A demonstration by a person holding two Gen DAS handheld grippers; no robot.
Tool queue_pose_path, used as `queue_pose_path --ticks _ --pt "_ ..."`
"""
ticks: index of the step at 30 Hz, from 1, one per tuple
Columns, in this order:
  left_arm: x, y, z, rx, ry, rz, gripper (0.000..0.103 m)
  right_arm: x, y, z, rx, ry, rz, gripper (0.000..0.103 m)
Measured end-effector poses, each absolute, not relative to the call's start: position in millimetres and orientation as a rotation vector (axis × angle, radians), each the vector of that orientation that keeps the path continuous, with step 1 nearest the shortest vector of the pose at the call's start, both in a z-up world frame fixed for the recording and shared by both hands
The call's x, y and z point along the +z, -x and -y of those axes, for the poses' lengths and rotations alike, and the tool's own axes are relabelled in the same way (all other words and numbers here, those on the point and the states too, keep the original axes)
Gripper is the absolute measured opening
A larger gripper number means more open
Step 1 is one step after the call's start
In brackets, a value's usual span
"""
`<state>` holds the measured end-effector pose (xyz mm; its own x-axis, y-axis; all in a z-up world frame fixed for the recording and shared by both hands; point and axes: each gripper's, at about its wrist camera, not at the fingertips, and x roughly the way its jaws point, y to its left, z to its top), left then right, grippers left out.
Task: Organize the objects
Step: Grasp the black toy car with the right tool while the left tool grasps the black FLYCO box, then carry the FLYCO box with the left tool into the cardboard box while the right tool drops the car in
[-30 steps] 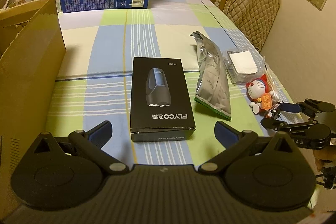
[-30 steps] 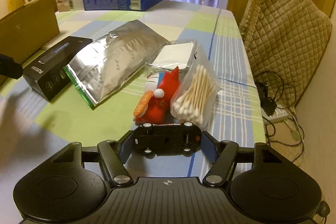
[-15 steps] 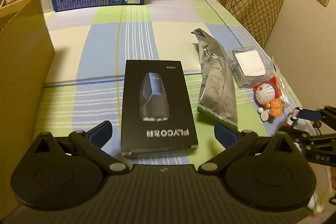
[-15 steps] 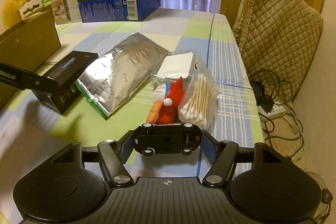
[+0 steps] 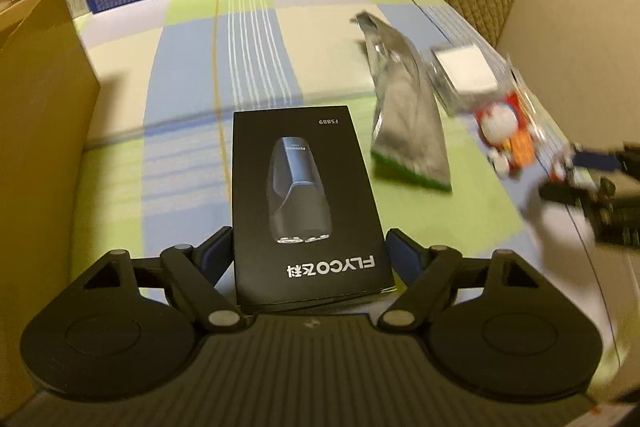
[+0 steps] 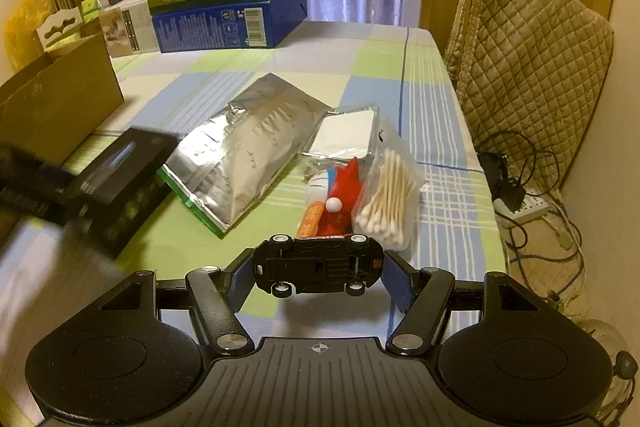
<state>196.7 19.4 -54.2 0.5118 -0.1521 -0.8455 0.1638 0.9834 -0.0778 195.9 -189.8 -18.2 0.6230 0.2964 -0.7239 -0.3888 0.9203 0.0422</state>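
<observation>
The left gripper [image 5: 308, 253] sits low in the middle of its view, with its two blue fingers [image 5: 404, 253] on each side of the near end of the black box [image 5: 300, 203]. The fingers look very close to the box sides, but I cannot tell if they are squeezing it yet. The box lies flat on the striped cloth [image 5: 192, 67] in the middle of the frame. The right gripper [image 6: 318, 269] is at the bottom middle of its view and grips a small toy car [image 6: 318, 264] tight between its fingers. The car is upside down, wheels up, and held above the cloth. Just behind it, a red and white toy [image 6: 334, 189] and a bag of cotton swabs [image 6: 390, 193] lie together, with a silver bag [image 6: 244, 151] to their left and a clear pack [image 6: 344, 133] behind them. A brown carton [image 5: 40, 131] stands at the left edge of the left view. I think the step now is picking things up to put them away, maybe into the carton. Next, the left fingers need to close firmly on the box and lift it level. The right hand needs to carry the car over without letting it slip.
</observation>
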Motion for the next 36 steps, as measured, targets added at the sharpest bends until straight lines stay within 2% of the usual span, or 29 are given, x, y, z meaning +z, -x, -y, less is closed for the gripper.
queue_pose_path --ticks 11,18,36 --pt "-53.6 -211.2 -13.4 -0.173 -0.036 -1.015 0.08 -8.6 -194.0 184.6 0.382 0.102 -0.798 0.064" --pt "-58.6 -219.3 -12.7 -0.177 -0.05 -1.066 0.076 -3.9 -191.9 185.0 0.375 0.098 -0.801 0.064" --pt "22.3 -153.6 -19.3 -0.209 -0.022 -0.954 0.076 55.3 -145.4 159.5 0.371 0.066 -0.755 0.064"
